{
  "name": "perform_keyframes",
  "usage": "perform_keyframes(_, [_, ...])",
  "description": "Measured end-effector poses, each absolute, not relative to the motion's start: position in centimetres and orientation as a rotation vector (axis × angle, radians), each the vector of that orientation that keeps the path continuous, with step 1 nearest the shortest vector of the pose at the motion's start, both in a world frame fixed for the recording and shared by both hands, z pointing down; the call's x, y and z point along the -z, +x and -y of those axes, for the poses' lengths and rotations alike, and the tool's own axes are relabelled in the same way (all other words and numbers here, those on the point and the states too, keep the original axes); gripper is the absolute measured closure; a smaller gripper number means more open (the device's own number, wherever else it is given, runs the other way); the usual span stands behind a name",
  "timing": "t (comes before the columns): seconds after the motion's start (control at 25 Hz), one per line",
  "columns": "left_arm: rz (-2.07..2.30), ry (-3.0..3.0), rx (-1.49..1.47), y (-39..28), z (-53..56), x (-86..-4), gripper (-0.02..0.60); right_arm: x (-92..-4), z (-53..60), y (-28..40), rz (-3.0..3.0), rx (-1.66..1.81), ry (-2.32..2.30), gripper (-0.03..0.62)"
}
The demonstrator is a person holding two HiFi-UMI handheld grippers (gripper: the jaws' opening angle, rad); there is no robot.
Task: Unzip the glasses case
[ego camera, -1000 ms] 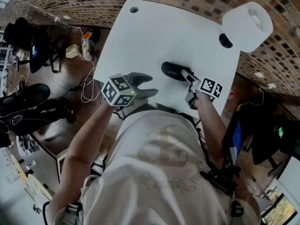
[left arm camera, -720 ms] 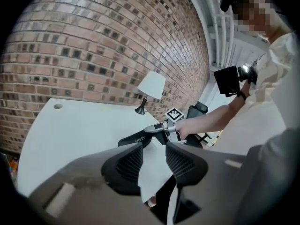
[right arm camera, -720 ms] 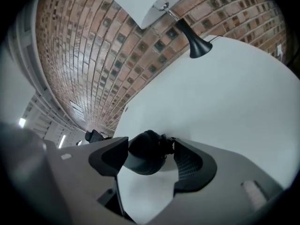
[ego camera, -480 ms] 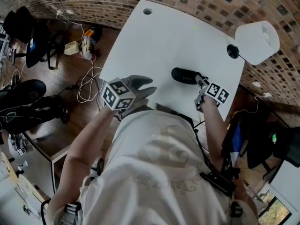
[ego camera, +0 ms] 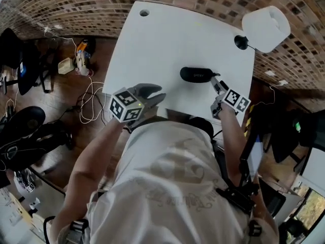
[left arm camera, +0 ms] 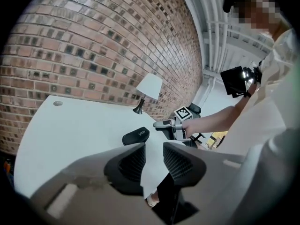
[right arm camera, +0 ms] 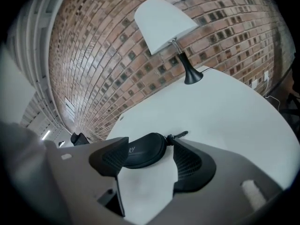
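Right tool open, lining up on glasses case end, no grip yet. Left tool just closed partway, empty. Next imo: pinch zip pull.

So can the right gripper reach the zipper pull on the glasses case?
Probably yes: the right gripper is open at the glasses case, zipper pull just off one jaw tip, nothing between.

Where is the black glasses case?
In the head view the glasses case lies on the white table, right side, just ahead of the right gripper.
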State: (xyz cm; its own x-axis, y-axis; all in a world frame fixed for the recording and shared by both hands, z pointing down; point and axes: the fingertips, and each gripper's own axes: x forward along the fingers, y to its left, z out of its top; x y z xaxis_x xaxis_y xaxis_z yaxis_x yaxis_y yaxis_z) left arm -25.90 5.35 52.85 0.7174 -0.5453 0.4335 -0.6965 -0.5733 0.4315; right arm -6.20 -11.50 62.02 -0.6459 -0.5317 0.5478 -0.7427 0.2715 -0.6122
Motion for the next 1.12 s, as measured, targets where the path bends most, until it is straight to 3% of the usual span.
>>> perform_keyframes(0.08, [0.948,2.342,-0.315,-25.6,-4.9,-53.0,0.459,-61.2,10.4,-5.6,2.336,-1.313,1.194,0.307])
perform_keyframes(0.24, [0.959,2.360,-0.269,-24.6,-4.4,-52.8,0.469,-59.0,8.4,-4.5,2.401,-1.270,1.230,0.434])
perform_keyframes(0.44, [0.975,2.360,-0.263,-22.0,-4.7,-53.1,0.489,-57.3,6.5,-3.3,2.447,-1.196,1.193,0.523])
perform_keyframes(0.84, [1.183,2.324,-0.253,-17.1,-7.8,-53.0,0.575,-52.9,-0.3,-2.6,2.673,-1.000,0.887,0.533])
perform_keyframes(1.12, [1.316,2.279,-0.239,-14.0,-10.8,-51.8,0.575,-52.0,-5.8,-0.9,2.756,-0.864,0.726,0.549])
